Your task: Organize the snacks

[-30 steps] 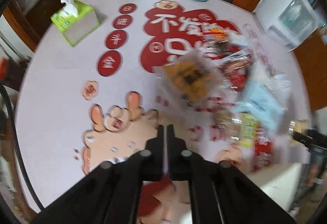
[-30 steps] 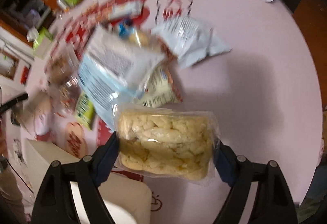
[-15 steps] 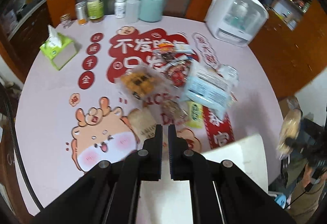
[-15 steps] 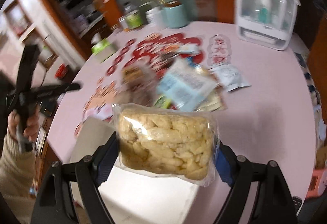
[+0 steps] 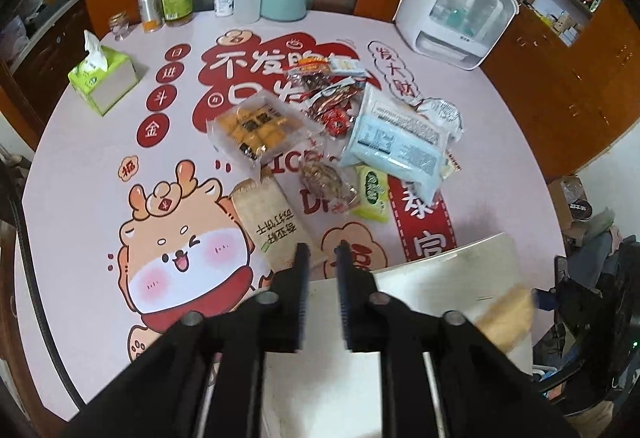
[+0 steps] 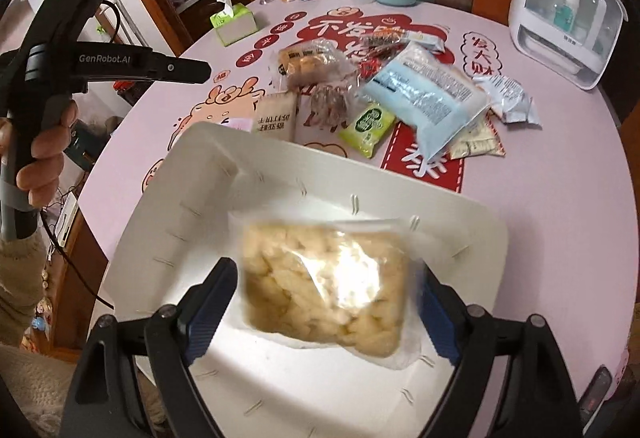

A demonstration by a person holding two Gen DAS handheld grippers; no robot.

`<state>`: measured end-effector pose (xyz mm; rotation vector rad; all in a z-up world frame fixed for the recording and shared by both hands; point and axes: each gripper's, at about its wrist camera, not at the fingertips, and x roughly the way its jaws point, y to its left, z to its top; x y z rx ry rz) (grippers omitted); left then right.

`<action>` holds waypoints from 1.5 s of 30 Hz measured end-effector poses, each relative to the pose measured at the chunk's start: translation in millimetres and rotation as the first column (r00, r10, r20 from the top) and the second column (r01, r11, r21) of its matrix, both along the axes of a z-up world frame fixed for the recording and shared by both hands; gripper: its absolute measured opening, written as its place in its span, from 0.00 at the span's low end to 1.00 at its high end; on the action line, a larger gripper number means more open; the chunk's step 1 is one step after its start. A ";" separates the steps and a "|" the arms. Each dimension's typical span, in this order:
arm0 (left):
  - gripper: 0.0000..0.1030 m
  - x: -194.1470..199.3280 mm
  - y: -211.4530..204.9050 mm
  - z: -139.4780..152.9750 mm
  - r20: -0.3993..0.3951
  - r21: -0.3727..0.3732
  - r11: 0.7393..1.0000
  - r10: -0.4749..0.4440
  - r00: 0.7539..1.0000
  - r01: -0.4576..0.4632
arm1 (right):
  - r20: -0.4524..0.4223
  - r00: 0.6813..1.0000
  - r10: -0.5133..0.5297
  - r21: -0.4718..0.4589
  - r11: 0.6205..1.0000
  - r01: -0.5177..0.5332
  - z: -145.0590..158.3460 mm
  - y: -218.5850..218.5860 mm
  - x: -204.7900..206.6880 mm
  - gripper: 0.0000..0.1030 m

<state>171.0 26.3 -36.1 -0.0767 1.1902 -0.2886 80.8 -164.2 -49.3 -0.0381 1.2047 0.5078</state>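
Snack bag [image 6: 324,288] of pale puffs is hanging over the white bin [image 6: 460,214], between the right gripper [image 6: 326,312] fingers, whose jaws have just been opening; the bag looks blurred and no pad seems pressing it. Left gripper [image 5: 321,252] is standing narrowly parted, jaws just opening, holding nothing, above the bin edge.

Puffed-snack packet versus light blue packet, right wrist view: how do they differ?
The puffed-snack packet is clear, showing pale puffs; the light blue packet is opaque and printed. The puffed-snack packet is over the white bin, blurred; the light blue packet lies sharp on the table, atop other snacks. Both are flat sealed packets.
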 end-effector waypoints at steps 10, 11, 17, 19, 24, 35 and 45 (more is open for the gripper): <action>0.60 11.1 1.5 -24.5 -0.007 0.054 0.998 0.012 1.000 -0.012 | 0.058 0.997 -0.046 0.036 0.998 0.044 7.1 -1.3 12.9 0.94; 0.60 13.2 2.0 -26.3 -0.009 0.058 0.998 0.016 1.000 -0.015 | 0.064 0.996 -0.065 0.045 0.997 0.063 9.1 -3.8 18.2 0.94; 0.61 35.2 2.9 -44.7 -0.051 0.082 0.996 0.031 0.998 -0.026 | 0.086 0.988 -0.125 0.065 0.991 0.119 19.4 -12.9 50.4 0.94; 0.61 44.6 0.4 -53.0 -0.069 0.097 0.995 0.026 0.997 -0.019 | 0.115 0.983 -0.142 0.050 0.989 0.137 22.4 -14.7 64.8 0.94; 0.62 72.9 -4.1 -84.1 -0.160 0.156 0.987 0.055 0.986 -0.030 | 0.095 0.977 -0.189 0.048 0.982 0.185 17.6 -19.8 114.9 0.94; 0.62 118.1 -14.1 -142.0 -0.372 0.231 0.971 0.148 0.916 -0.063 | 0.016 0.986 -0.168 -0.045 0.985 0.168 -24.2 0.9 184.0 0.93; 0.71 132.7 -33.6 -162.2 -0.407 0.301 0.954 0.146 0.901 -0.019 | -0.003 0.990 -0.143 -0.079 0.987 0.142 -37.0 6.0 190.6 0.93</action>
